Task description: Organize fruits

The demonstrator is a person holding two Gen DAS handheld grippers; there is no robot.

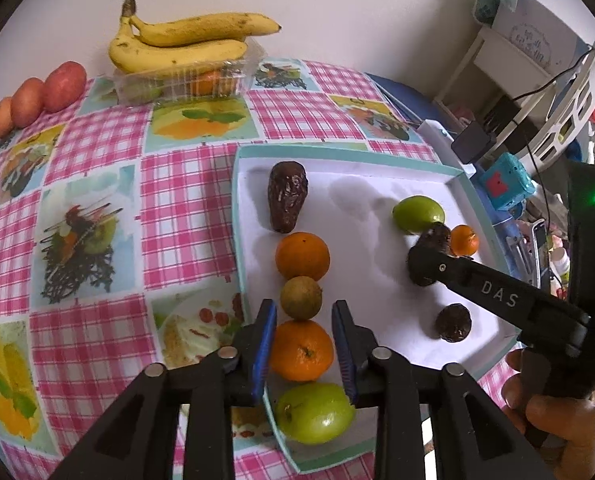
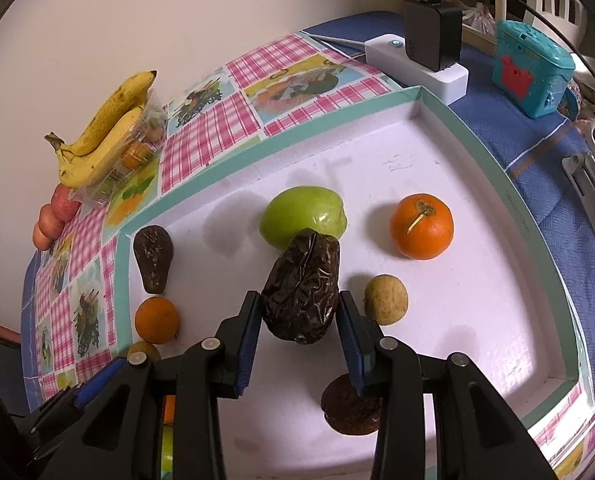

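A white tray with a teal rim (image 1: 239, 208) (image 2: 473, 136) holds the fruit. Along its left side lie a dark date (image 1: 287, 196), an orange (image 1: 302, 256), a small tan fruit (image 1: 300, 298), another orange (image 1: 301, 350) and a green fruit (image 1: 315, 412). My left gripper (image 1: 304, 344) is open, its pads either side of the near orange. My right gripper (image 2: 299, 320) is shut on a dark wrinkled date (image 2: 303, 288), held above the tray; it shows in the left wrist view (image 1: 429, 258). Beyond it lie a green fruit (image 2: 303, 216), an orange (image 2: 421, 226), a tan fruit (image 2: 385, 299) and a dark round fruit (image 2: 351, 408).
A clear box with bananas on top (image 1: 185, 44) and red apples (image 1: 37, 96) sit at the back of the checked tablecloth (image 1: 97, 200). A white power strip with a black charger (image 2: 429, 52) and a teal box (image 2: 531, 68) stand past the tray's far right corner.
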